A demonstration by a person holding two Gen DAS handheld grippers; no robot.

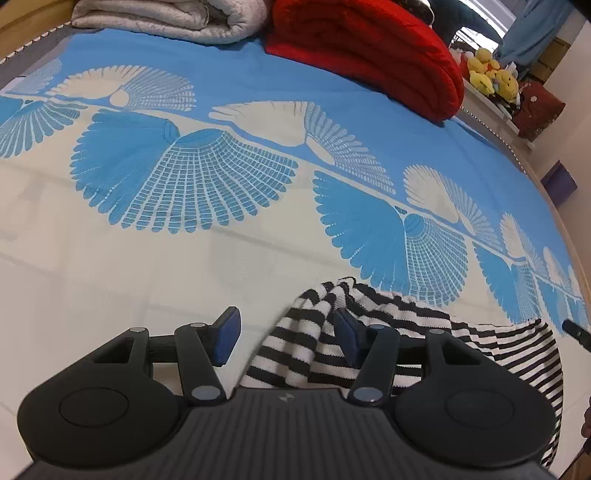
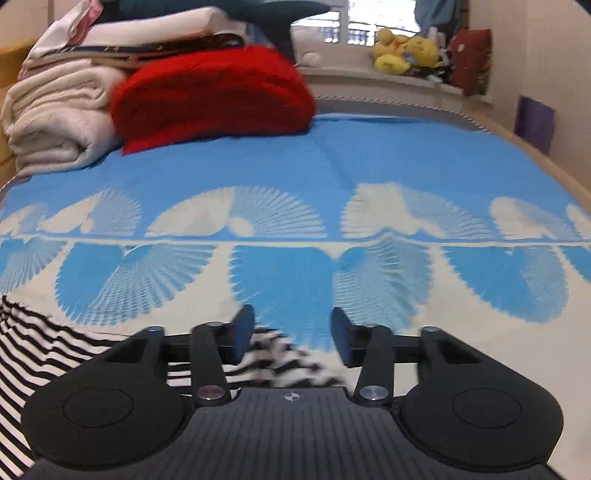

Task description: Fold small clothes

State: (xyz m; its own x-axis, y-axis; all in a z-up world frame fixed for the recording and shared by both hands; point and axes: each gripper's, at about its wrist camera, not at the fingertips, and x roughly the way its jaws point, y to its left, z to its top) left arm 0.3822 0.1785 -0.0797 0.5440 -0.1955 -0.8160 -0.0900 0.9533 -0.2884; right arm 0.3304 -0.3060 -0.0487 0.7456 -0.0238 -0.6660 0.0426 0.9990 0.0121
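On the bed sheet (image 1: 258,74), blue and cream with fan motifs, a black-and-white striped garment (image 1: 480,332) lies flat near the front edge, its long axis running side to side between the two hands. Behind it, well apart, a red blanket (image 1: 369,44) and a pale folded quilt (image 1: 166,22) sit at the head of the bed. The left gripper (image 1: 284,338) stands over the garment's left end: jaws moderately wide, a bunched striped corner rising between them, the pads not seen to press on it. The right gripper (image 2: 293,338) stands over the opposite end, jaws likewise parted, a blurred striped edge (image 2: 280,354) lying between and below its fingers, unclamped. Each hand is thus nearest its own end; the cloth's body spans inward from both. A fold probably requires re-gripping these corners.
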